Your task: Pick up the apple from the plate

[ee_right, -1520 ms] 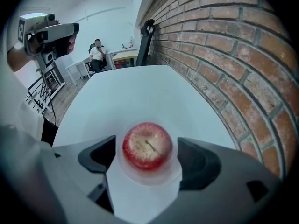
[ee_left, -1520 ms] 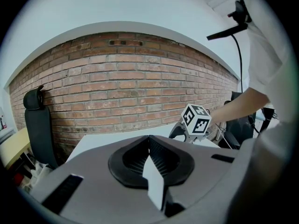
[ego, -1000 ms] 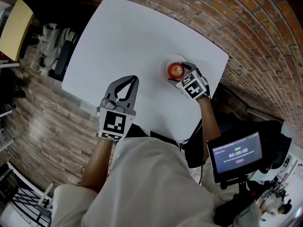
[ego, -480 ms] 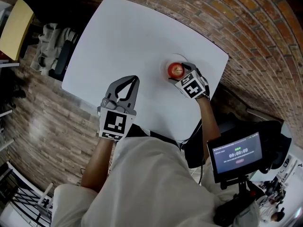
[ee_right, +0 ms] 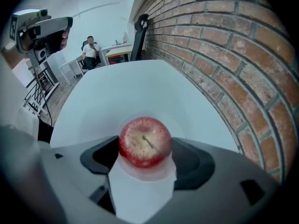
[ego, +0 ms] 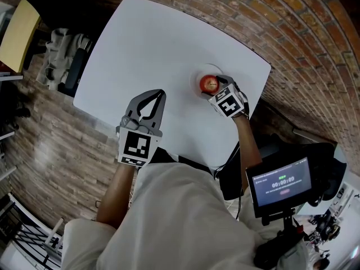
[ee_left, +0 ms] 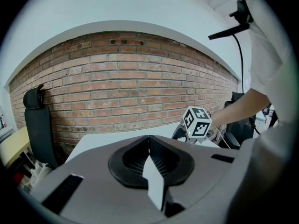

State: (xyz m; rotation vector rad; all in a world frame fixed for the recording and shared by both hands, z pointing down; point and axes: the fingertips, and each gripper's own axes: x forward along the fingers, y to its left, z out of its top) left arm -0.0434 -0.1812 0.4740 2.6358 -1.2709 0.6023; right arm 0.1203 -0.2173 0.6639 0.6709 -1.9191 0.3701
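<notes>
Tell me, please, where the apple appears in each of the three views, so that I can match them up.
Head view: apple right of centre, on the plate near the table's right edge.
Left gripper view: not in it.
Right gripper view: apple at centre, between the right gripper's jaws, which have just been closing on it.
Shared landmark: the white table, in all three.

Probably an office, brick wall [ee_left: 131, 78], white desks [ee_right: 115, 47], black office chair [ee_left: 35, 120]
</notes>
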